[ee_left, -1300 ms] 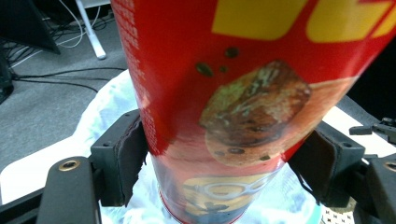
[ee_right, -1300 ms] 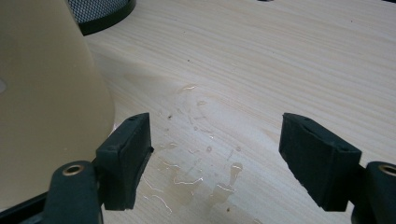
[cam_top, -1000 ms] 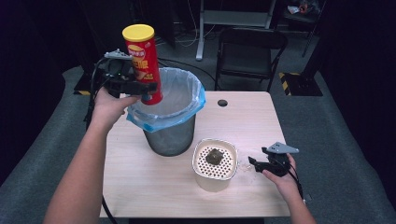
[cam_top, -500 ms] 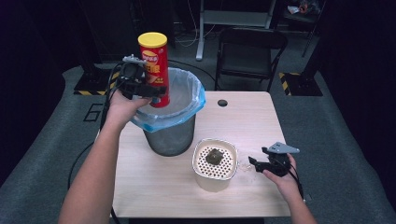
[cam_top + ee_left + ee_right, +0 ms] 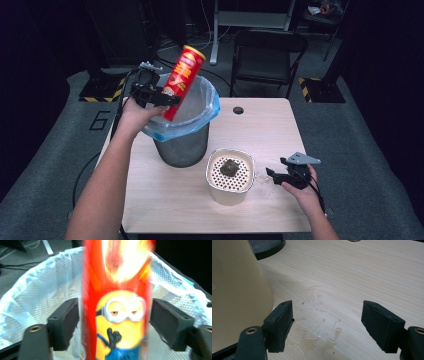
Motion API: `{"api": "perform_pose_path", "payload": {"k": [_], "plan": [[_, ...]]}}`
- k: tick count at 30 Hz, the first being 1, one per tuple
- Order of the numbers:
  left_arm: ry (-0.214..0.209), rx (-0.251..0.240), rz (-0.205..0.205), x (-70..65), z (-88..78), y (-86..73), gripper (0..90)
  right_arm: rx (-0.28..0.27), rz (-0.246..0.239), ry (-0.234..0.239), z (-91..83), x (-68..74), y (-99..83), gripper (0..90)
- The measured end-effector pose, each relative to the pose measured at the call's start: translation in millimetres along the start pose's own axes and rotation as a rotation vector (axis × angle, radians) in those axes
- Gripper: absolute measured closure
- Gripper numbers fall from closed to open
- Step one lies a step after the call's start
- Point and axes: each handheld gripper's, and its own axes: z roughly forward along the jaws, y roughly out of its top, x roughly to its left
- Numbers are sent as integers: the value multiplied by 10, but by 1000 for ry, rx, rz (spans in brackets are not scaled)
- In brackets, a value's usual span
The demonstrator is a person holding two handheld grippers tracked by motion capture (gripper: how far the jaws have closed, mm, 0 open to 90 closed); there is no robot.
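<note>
1. Left tongs (image 5: 161, 98) had just opened; pads (image 5: 63, 322) stood clear of the chip can (image 5: 182, 80).
2. Can, upright earlier, tilted over the lined bin (image 5: 202, 112), apparently released.
3. Right tongs (image 5: 274, 176) stood wide, empty, above the counter (image 5: 270, 130).

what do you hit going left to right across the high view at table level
left claw → chips can over the lined bin → cream perforated container → right claw

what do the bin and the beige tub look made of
The bin looks like dark metal mesh, its grid showing through a thin, glossy, crinkled blue plastic liner. The beige tub seems smooth matte plastic, perhaps ceramic, with a perforated top.
</note>
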Motion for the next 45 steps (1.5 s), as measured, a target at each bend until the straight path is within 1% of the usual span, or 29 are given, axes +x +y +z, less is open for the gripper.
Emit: {"api": "perform_pose_path", "payload": {"k": [1, 2, 4, 6, 8, 9, 10, 12, 13, 16, 17, 18, 19, 20, 21, 25, 26, 27, 29, 32, 35, 38, 39, 41, 45], "plan": [[-4, -6, -15, 20, -21, -2, 163, -1, -6, -1, 2, -5, 0, 253], [-11, -13, -24, 42, -42, -7, 162, -2, -2, -3, 2, -2, -1, 252], [-8, -24, -29, 73, -85, -21, 152, -3, -2, -6, 2, -4, -1, 253], [-14, -26, -38, 104, -127, -42, 155, -3, 0, -8, 1, -5, -2, 252], [-12, -33, -39, 120, -173, -72, 165, -2, -3, -6, 1, -12, -2, 253], [-18, -38, -42, 124, -197, -92, 170, -1, -2, -5, -2, -13, -3, 253], [-24, -38, -39, 131, -221, -114, 175, -4, -5, -3, 0, -14, -2, 253], [-22, -41, -30, 146, -272, -166, 180, -9, -5, -1, -2, -12, 0, 253], [-24, -40, -36, 153, -293, -190, 185, -8, -8, -5, -2, -14, -1, 253], [-39, -51, -48, 180, -392, -267, 204, -3, 3, -9, 3, -2, -1, 253], [-45, -58, -54, 185, -425, -298, 213, -1, -2, -8, 2, -2, -1, 253], [-48, -59, -51, 194, -461, -329, 217, -2, -2, -7, 2, -1, -1, 253], [-46, -62, -45, 203, -496, -363, 221, -6, -5, -6, 0, -2, 1, 252], [-47, -58, -46, 214, -531, -396, 228, -7, 1, -10, 1, -1, 2, 253], [-47, -57, -56, 216, -563, -433, 231, -6, -5, -6, -4, -7, 0, 255], [-47, -64, -52, 259, -695, -575, 247, -8, 0, -9, 1, 2, 2, 258], [-45, -70, -61, 266, -722, -612, 248, -5, -6, -6, 0, 1, 1, 258], [-48, -68, -62, 281, -754, -647, 251, -7, 0, -8, 2, 6, 3, 258], [-55, -76, -61, 306, -804, -721, 254, -6, -1, -9, 1, 7, 5, 258], [-61, -67, -62, 338, -860, -828, 253, -2, -6, -3, 0, 8, 4, 258], [-66, -74, -58, 350, -905, -948, 254, 0, -9, -7, 10, 12, 2, 258], [-64, -76, -67, 349, -906, -1076, 255, 4, -13, -9, 12, 14, 1, 258], [-67, -72, -63, 357, -893, -1119, 257, 3, -12, -9, 13, 13, 1, 258], [-63, -72, -68, 366, -861, -1206, 257, 1, -12, -10, 13, 15, 1, 260], [-70, -79, -88, 406, -787, -1374, 257, 4, -21, -10, 15, 15, 1, 261]]}}
